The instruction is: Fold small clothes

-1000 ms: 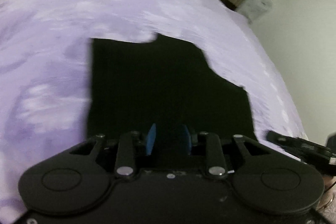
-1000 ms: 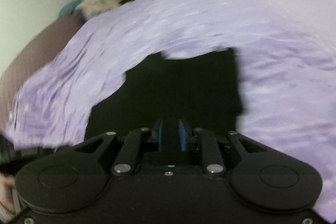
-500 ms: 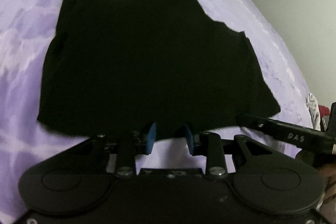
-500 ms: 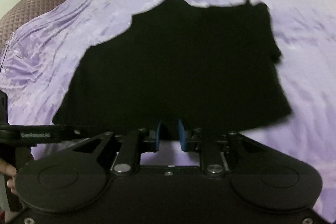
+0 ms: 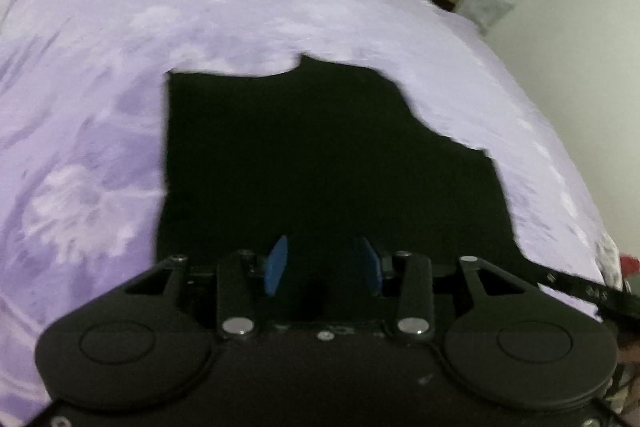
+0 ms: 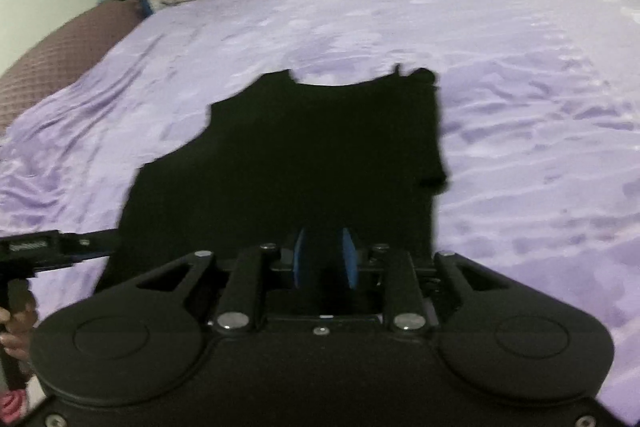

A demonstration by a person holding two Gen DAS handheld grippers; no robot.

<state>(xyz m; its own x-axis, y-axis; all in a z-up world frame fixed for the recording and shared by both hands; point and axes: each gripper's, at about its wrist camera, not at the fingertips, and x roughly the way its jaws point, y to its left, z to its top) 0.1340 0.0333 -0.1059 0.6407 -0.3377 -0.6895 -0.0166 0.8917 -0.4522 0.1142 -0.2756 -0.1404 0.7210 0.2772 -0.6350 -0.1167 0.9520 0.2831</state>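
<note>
Black garment [image 5: 320, 155]: flat on purple bedspread [image 5: 100, 75], near hem beneath both grippers. Left gripper [image 5: 322, 265] jaws just widened, apart over cloth; right gripper [image 6: 325, 259] narrow, grip uncertain.

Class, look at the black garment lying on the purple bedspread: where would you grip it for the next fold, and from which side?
Probably the near hem of the black garment, one corner per gripper, coming from the near edge. It lies flat on the purple bedspread, neckline away, so lifting the hem folds it toward the neckline.
</note>
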